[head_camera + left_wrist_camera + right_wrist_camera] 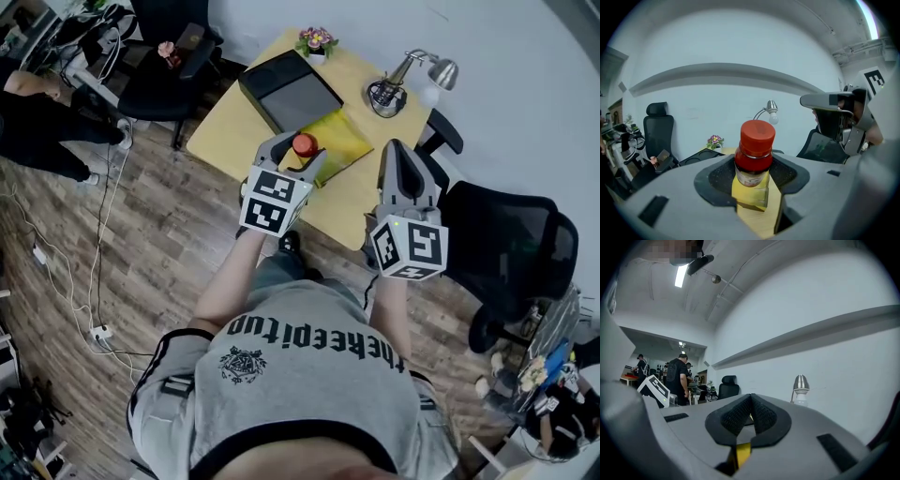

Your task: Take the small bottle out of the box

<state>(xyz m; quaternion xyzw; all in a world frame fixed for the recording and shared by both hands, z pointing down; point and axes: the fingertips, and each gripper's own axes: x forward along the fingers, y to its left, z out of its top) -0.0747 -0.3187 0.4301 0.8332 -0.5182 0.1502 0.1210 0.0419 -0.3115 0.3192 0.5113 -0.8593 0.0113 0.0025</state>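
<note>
Small bottle (753,154) with a red screw cap and a dark red neck is sitting upright between the jaws of the left gripper (752,174), which are pinching its clear lower body from both sides. In the head view the bottle (305,144) is showing only as a red cap at the tips of the left gripper (298,157), which is hanging over the yellow mat (345,139) just near of the black box (265,75). The bottle is outside the box and not touching the wooden table (230,131).

The box is lying open towards the far side of the table, with a grey inner surface facing up. A little pot of flowers (316,42) is standing at the far edge, and a silver desk lamp (424,70) is standing at the far right corner.

The right gripper (405,161) is hovering to the right of the left one, over the near right part of the table. In the right gripper view its black pads (761,417) are pressing together with nothing between them.

A black office chair (506,253) is standing to the right of the table. Another person (47,122) is bending over at the far left.
</note>
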